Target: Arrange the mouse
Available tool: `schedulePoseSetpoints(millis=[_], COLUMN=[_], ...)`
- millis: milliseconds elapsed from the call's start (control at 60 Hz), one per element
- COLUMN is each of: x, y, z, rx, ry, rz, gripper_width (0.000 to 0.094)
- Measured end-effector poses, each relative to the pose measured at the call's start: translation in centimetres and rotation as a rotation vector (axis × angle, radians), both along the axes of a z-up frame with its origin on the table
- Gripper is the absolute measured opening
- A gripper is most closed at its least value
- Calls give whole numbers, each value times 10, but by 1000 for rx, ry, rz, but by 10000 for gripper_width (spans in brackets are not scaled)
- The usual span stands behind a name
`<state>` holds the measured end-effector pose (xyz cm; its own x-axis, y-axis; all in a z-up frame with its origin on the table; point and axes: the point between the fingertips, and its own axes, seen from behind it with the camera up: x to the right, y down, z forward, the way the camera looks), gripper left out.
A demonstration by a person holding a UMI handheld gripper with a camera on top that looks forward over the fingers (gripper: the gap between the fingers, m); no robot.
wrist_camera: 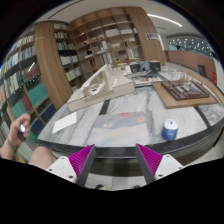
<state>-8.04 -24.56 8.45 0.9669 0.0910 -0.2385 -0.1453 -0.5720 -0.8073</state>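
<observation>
My gripper is open, its two magenta pads wide apart with nothing between them. It hovers over the near edge of a marble-patterned table. Just ahead of the fingers lies a flat grey mat with faint pink and orange marks. No mouse shows clearly. To the left of the fingers a person's hand holds a small thing with a blue spot; I cannot tell what it is.
A blue and white cup stands ahead of the right finger. A white sheet lies to the left of the mat. Architectural models sit further back on a table and on a tray. Bookshelves line the back.
</observation>
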Motion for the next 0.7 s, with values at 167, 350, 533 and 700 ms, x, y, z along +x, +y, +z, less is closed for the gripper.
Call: schedulePoseSetpoints(millis=[167,350,533,700], x=[95,171,199,217], y=[25,70,109,144], z=[-15,-58,-96,-98], rx=[-4,-45,-73,-18], ry=[-114,-172,-177,-233], rz=[-94,-164,-202,-263], gripper_width=[820,819,807,596])
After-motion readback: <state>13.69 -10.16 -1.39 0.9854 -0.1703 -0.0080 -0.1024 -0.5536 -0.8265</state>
